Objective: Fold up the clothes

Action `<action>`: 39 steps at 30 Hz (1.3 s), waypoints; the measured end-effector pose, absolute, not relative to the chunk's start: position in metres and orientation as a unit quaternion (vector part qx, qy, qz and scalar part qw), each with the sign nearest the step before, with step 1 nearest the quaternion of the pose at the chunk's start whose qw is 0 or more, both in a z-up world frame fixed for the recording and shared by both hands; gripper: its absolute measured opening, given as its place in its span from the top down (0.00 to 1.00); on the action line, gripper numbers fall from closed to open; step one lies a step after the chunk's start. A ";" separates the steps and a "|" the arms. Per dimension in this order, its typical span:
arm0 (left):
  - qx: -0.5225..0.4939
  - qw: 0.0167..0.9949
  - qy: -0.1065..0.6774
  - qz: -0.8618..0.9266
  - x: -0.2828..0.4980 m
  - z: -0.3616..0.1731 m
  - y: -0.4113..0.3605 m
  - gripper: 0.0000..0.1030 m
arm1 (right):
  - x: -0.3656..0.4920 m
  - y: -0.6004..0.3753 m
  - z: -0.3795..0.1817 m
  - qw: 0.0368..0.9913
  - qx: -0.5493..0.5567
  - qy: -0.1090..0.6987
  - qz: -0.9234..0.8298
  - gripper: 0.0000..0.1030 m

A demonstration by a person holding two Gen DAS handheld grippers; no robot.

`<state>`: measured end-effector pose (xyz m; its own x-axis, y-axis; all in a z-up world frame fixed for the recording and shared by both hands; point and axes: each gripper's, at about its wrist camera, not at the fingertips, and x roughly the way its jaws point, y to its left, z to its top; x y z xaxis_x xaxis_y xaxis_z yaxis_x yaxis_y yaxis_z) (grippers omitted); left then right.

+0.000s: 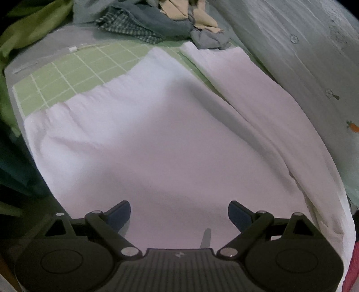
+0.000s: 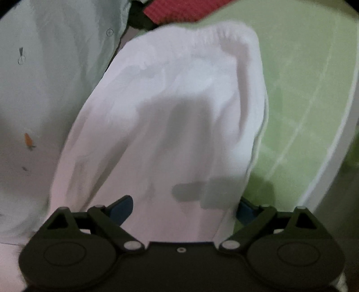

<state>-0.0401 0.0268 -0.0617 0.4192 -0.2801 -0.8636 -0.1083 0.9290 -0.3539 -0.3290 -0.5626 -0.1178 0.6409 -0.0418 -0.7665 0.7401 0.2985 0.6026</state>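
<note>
On the green grid mat that covers the bench, you see the white garment spread nearly flat. Its gathered, ribbed edge runs across the mat toward the far left corner of the mat. A long fold of the same fabric lies along its right side, next to a pale green buttoned shirt printed with small carrots.

Your left claw stands wide, with both blue-padded fingers set well apart above the white fabric. Nothing sits between them. You cannot tell from this view whether the pads touch the cloth.

Your right claw also stands wide. White fabric fills the gap between its fingers and covers most of the right finger. The left finger shows clear of the cloth. The fingers do not press on the fabric. In this view the garment rises away from the claw, with the ribbed edge at the top, and the picture is blurred.

At the far edge of the bench lies a pile of other clothes: a grey piece, a checked piece and a beige piece. A bright green cloth lies at the far left corner. A red textured item shows beyond the white garment in the right wrist view.
</note>
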 end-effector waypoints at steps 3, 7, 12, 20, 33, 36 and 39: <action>-0.180 0.820 0.540 -0.060 -0.045 -0.064 0.019 0.09 | -0.333 -0.558 -0.124 0.716 0.569 0.327 -0.237 0.15; -0.182 0.819 0.541 -0.065 -0.054 -0.065 0.010 0.09 | -0.331 -0.556 -0.132 0.692 0.618 0.316 -0.199 0.44; -0.204 0.818 0.535 -0.060 -0.071 -0.065 0.003 0.09 | -0.321 -0.568 -0.137 0.647 0.703 0.251 -0.152 0.86; -0.258 0.815 0.516 -0.043 -0.115 -0.065 -0.016 0.09 | -0.260 -0.586 -0.127 0.620 0.755 0.188 -0.102 0.92; -0.384 0.775 0.502 -0.009 -0.170 -0.068 -0.024 0.09 | -0.227 -0.606 -0.126 0.614 0.750 0.233 -0.082 0.92; -0.396 0.767 0.505 -0.010 -0.166 -0.074 -0.032 0.09 | -0.226 -0.614 -0.128 0.613 0.750 0.236 -0.078 0.92; -0.402 0.763 0.506 -0.012 -0.158 -0.080 -0.037 0.10 | -0.227 -0.616 -0.129 0.610 0.753 0.236 -0.075 0.92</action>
<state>-0.1578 -0.0375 -0.0797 0.4881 -0.4255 -0.7620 -0.3881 0.6762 -0.6262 -0.2265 -0.6164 -0.1286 0.8770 0.2636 -0.4017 0.4477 -0.1448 0.8824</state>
